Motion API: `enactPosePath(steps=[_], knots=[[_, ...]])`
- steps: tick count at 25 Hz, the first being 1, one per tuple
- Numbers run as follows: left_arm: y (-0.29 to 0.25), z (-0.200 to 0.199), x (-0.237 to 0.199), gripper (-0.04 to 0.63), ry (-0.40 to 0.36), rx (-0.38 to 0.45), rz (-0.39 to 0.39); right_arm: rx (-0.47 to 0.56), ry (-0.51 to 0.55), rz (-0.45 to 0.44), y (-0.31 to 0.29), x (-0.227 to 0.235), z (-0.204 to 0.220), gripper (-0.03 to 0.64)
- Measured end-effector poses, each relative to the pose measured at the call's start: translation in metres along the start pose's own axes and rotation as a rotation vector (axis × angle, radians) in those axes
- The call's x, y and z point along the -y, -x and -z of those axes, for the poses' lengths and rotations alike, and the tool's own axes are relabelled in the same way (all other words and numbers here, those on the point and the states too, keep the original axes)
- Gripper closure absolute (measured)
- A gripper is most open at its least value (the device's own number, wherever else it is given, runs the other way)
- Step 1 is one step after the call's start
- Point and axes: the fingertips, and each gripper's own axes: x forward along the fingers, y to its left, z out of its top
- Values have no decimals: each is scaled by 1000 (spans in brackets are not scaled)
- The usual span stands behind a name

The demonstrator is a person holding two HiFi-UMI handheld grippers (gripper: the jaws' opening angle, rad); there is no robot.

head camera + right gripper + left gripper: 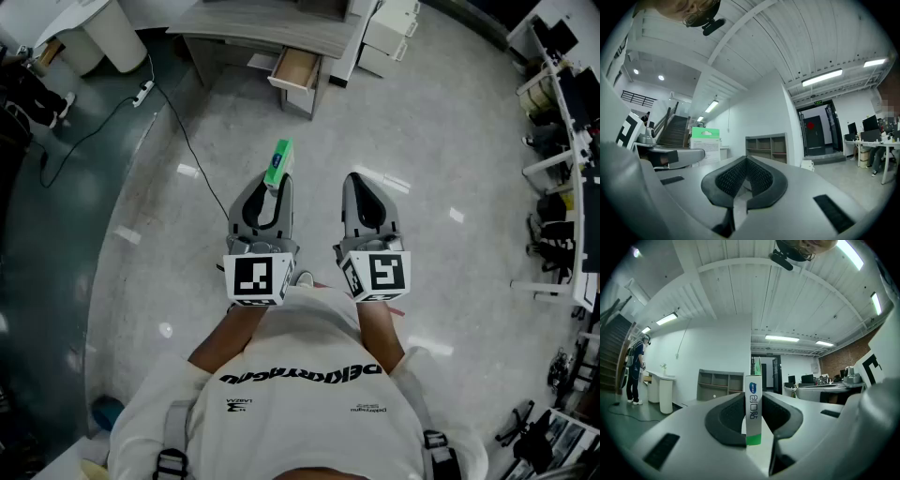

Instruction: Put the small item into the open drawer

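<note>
My left gripper is shut on a small white and green box, which sticks out past its jaw tips. In the left gripper view the box stands upright, clamped between the dark pads. My right gripper is beside it at the same height, shut, with nothing between its pads. From the right gripper view the box shows at the left. The open wooden drawer is ahead on the floor, below a grey desk, well beyond both grippers.
A black cable runs across the pale floor from a power strip at the left. White cabinets stand to the right of the drawer. A white bin is at the far left. Desks and chairs line the right edge.
</note>
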Motion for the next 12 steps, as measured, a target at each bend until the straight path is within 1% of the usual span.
enactPosePath(steps=[3,6,12], knots=[[-4,3,6,498,-8,1,-7,5,9,-11,2,5,3,586],[-3,2,22,497,-20,6,-26,21,1,-28,14,14,1,586],[0,4,34,497,-70,16,-108,20,-13,-49,20,33,5,586]])
